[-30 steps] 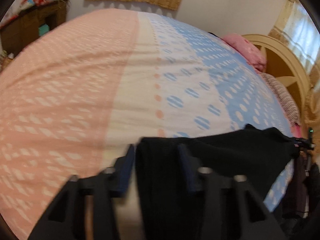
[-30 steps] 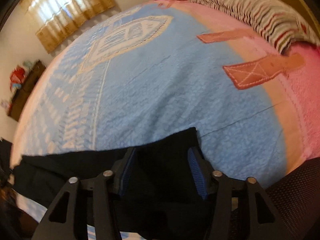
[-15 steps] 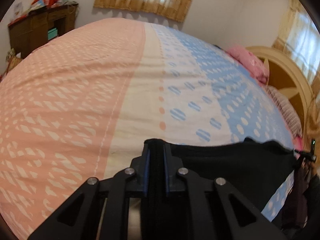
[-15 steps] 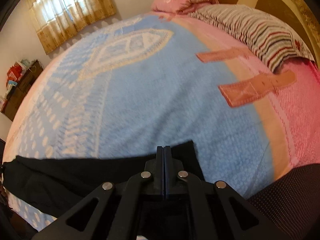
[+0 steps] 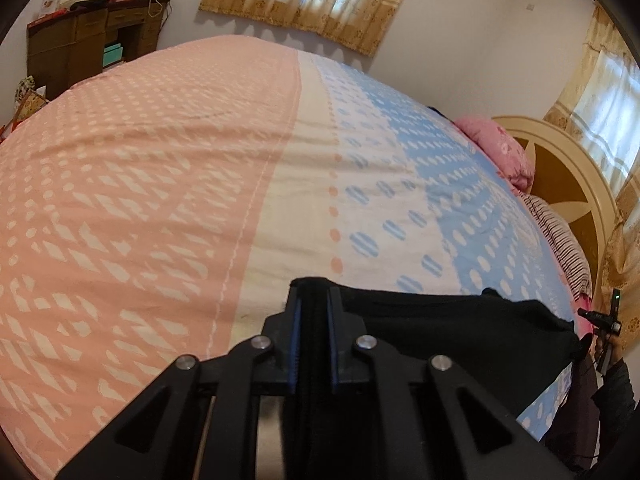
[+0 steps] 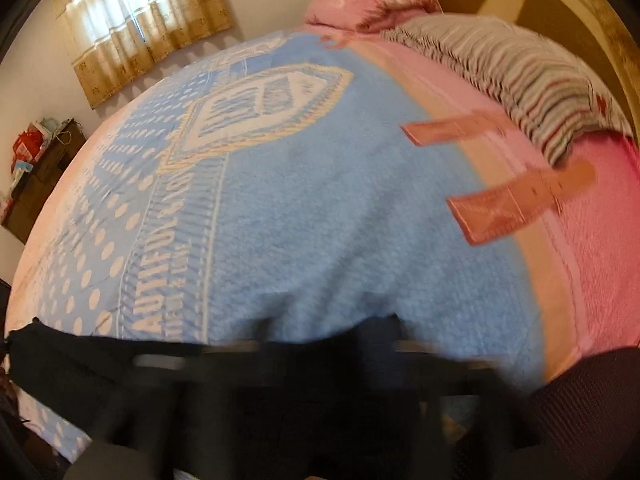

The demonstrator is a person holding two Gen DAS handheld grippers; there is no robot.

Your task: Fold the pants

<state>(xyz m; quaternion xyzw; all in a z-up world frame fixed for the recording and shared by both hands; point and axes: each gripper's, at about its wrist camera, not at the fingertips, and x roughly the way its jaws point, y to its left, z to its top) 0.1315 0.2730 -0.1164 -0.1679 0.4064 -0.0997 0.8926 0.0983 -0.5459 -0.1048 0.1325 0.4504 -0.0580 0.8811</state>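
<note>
Along the near edge of the pink-and-blue patterned bedspread (image 5: 280, 184), black fabric pants (image 5: 460, 332) are stretched sideways, pinched by the left gripper (image 5: 314, 300) at one end, right gripper (image 6: 320, 380) too blurred to tell.

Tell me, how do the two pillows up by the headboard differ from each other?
The pink pillow is plain pink with a faint floral print; the striped pillow carries thin stripes in grey, white and red. The pink one sits bunched and puffy at the far end of the headboard; the striped one lies longer and flatter, nearer the camera. Both rest against the headboard at the head of the bed.
</note>
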